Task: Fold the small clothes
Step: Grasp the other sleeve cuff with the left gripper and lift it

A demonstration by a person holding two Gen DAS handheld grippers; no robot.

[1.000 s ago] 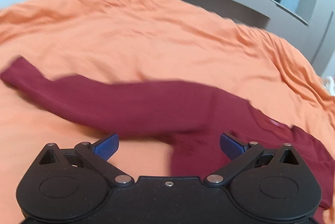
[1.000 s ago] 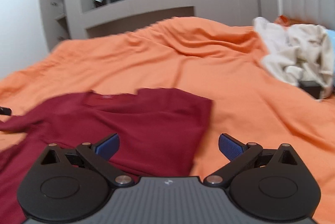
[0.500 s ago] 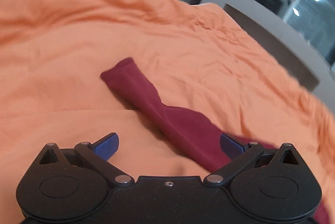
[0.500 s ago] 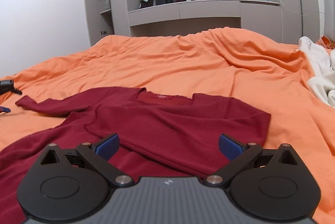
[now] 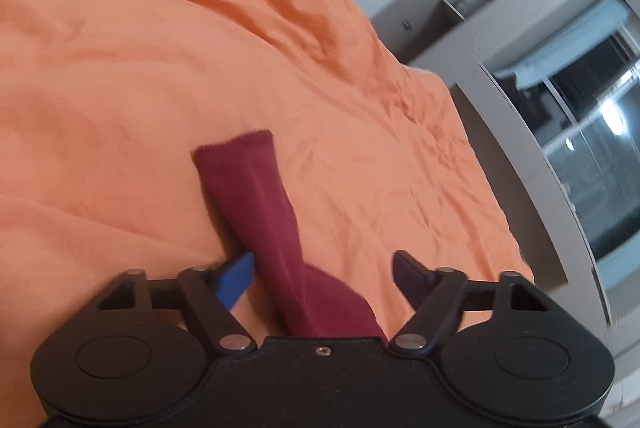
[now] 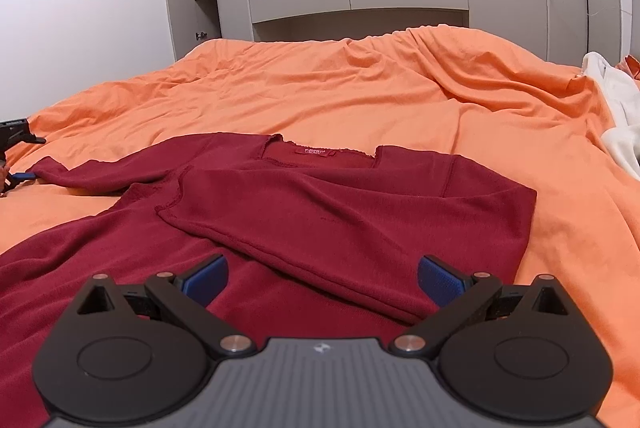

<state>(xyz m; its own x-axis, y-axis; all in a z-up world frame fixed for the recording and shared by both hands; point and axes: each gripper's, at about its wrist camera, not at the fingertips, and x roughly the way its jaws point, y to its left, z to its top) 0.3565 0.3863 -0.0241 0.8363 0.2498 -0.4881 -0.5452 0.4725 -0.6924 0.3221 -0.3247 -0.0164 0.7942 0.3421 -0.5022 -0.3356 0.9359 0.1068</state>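
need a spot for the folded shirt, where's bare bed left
Most free: the orange bedspread beyond the shirt's collar, up to the grey wall unit. Also a strip between the maroon shirt and the white clothes pile. Crowded: the near side, covered by the shirt, and the left, where the sleeve lies between the left gripper fingers.

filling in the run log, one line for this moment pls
left hand-held gripper: closing around sleeve, pads not yet pressing | right hand-held gripper: open over shirt | right sleeve folded in | bedspread
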